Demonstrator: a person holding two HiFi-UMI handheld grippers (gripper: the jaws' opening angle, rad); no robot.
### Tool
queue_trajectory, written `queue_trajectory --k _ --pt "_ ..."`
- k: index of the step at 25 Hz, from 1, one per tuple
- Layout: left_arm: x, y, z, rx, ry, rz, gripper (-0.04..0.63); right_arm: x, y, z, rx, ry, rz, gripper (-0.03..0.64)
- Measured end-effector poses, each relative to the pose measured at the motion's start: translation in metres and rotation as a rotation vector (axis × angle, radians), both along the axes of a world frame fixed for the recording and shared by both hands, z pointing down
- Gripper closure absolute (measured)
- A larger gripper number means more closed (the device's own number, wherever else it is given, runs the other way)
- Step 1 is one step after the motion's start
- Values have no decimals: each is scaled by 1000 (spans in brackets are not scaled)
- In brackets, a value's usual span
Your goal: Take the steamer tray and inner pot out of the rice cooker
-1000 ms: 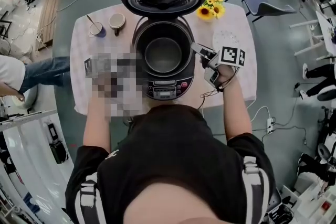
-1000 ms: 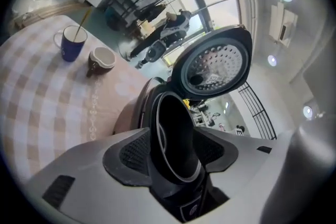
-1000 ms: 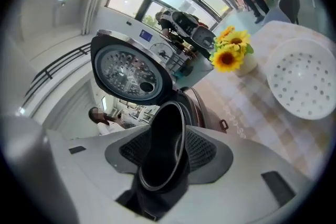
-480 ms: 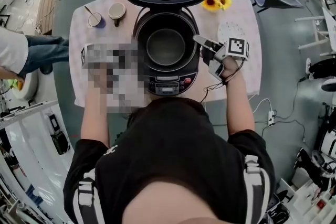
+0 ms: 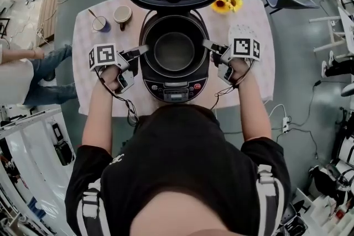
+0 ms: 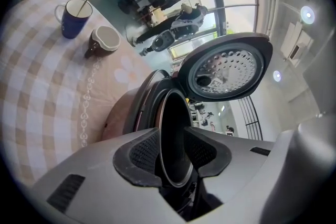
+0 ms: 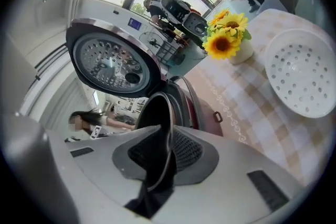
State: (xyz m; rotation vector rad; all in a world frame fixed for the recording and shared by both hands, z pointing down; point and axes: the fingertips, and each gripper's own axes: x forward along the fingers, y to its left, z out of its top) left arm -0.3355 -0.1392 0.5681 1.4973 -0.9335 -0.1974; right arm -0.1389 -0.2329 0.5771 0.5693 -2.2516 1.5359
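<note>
Inner pot [image 5: 174, 51] sits in the rice cooker [image 5: 175, 90], lid up. Steamer tray [image 7: 304, 76] is already out, on the table to my right. Both tongs have just been closing on opposite sides of the pot rim. Right gripper [image 5: 207, 46] pinches the rim wall between its pads. Left gripper [image 5: 142, 51] has narrowed round the rim, but I think a sliver of gap remains; the angle's poor.

Handling guess: stiff thin metal, looks empty so probably light, smooth coating so slippery. Rim lip is the only purchase. Take it on both sides and lift straight and level, or it'll likely pivot and scrape the cooker wall.
</note>
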Motion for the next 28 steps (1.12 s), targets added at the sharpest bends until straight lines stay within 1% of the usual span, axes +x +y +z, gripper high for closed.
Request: queue_trajectory --k 1,2,4,6,8,10,12,14,16,19,22,25,28 --pt "-2 0 3 -8 -19 -1 471 -1 1 2 5 18 -4 582" --pt "-4 1 7 -14 -47 6 505 -1 2 4 13 35 -11 604" --pt "-5 1 13 -14 -113 42 586 1 2 6 34 58 -32 604" --pt "-4 2 17 -13 -150 76 586 2 3 8 56 72 -53 604" --pt "-4 2 19 -14 -165 86 586 2 3 9 63 71 -64 604" --pt "-4 1 18 -3 -161 86 586 3 3 9 55 56 -59 604" --pt "-4 0 15 31 -155 96 586 3 0 8 40 30 -37 606" --pt "-4 -3 13 68 -159 106 584 2 -5 8 23 6 -11 609" --pt "-6 -3 14 78 -170 101 584 0 -8 9 17 -5 9 609" --pt "-5 3 13 75 -180 82 585 1 -1 3 31 -27 27 609" --pt "-4 8 -6 112 -187 83 586 4 5 -17 68 -41 26 609" --pt "-2 11 -34 170 -157 81 584 5 6 -44 94 -71 26 609" --pt "0 13 -69 237 -103 58 584 7 4 -74 104 -139 32 607"
